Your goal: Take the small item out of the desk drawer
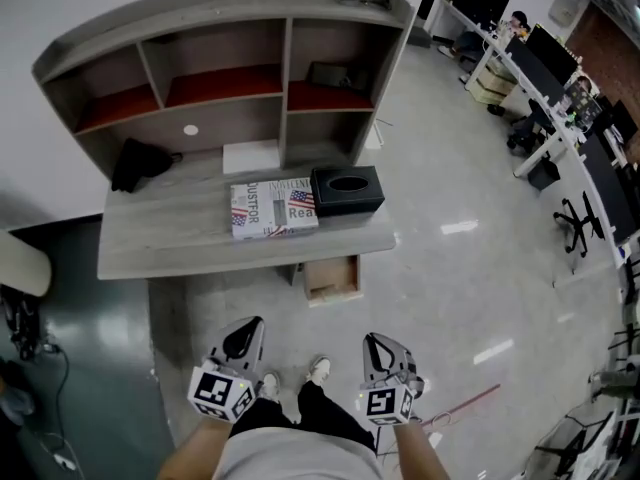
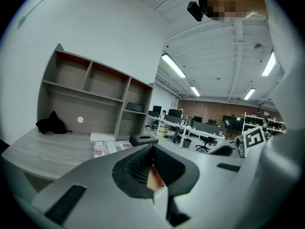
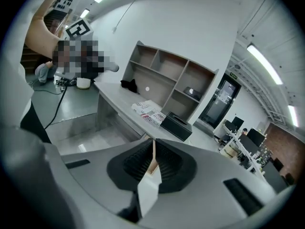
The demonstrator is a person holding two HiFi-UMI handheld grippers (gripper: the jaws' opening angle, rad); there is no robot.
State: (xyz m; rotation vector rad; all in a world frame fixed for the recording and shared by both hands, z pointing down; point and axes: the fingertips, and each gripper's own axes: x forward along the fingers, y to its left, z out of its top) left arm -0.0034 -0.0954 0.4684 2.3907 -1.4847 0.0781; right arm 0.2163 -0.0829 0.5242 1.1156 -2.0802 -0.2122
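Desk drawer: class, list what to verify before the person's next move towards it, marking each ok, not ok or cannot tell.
1. Drawer pulled out: ok.
2. Its contents visible: cannot tell.
3. Left gripper empty: ok, fingers together.
4. Right gripper empty: ok, fingers together.
5. Fingers open for grasping: not ok.
6. Grippers near the drawer: not ok, well short of the desk.

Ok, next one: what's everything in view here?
Desk with shelf unit: one, grey, centre.
Drawer: one, light wood, open under desk's right end.
Tissue box: one, black, on the desk.
Newspaper: one, printed, left of the box.
White sheet: one, behind the newspaper.
Bundle: one, black, desk's left.
Workstations: several, white, far right.
Shoes: two, white, bottom centre.
Left gripper: one, grey, bottom left, jaws together.
Right gripper: one, grey, bottom right, jaws together.
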